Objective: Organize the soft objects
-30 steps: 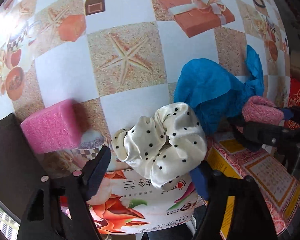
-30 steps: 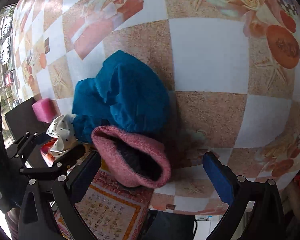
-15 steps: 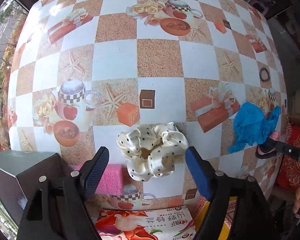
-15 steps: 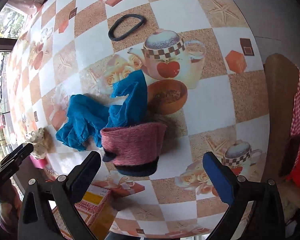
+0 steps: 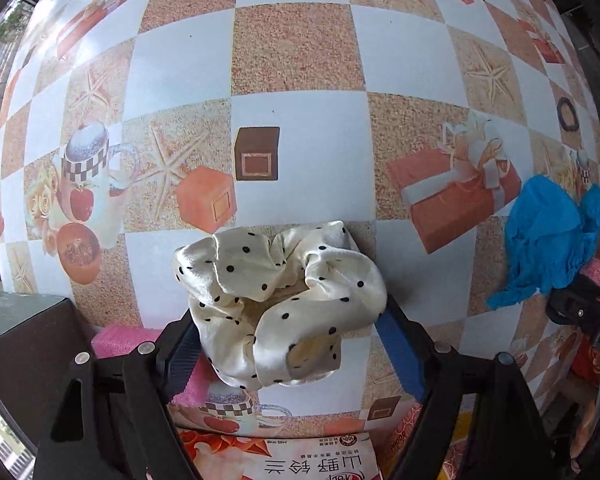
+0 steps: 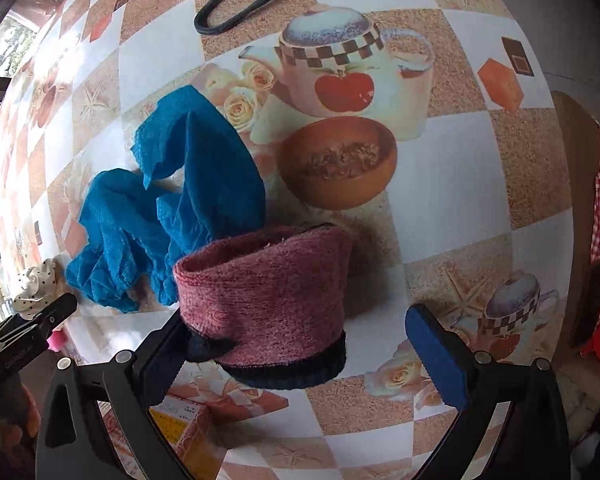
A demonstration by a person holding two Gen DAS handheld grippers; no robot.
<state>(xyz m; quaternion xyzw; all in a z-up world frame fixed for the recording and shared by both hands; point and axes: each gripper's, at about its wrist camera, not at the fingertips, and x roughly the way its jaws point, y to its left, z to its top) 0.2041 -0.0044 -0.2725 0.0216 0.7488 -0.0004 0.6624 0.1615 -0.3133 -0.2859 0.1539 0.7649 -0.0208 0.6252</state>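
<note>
Your left gripper (image 5: 290, 344) points straight down at the table (image 5: 300, 60), jaws opening, with the scrunchie (image 5: 278, 300) between them; the cream dotted fabric laps over both pad tips, but whether the pads press it you cannot tell from here. Just behind the left finger lies a pink sponge (image 5: 118, 338), partly hidden, beside a dark box (image 5: 24, 332) at the left edge. A printed packet (image 5: 284, 460) sits under the gripper at the near table edge. Further right lies the blue cloth (image 5: 548, 240), crumpled. Your right gripper (image 6: 300, 344) has its jaws spread wide: the pink sock (image 6: 264, 292), dark-cuffed, stands folded against the left pad, well apart from the right pad (image 6: 436, 356). The blue cloth touches the sock's far side and spreads leftward. Beyond both, a black band (image 6: 240, 4) lies flat near the far edge.
</note>
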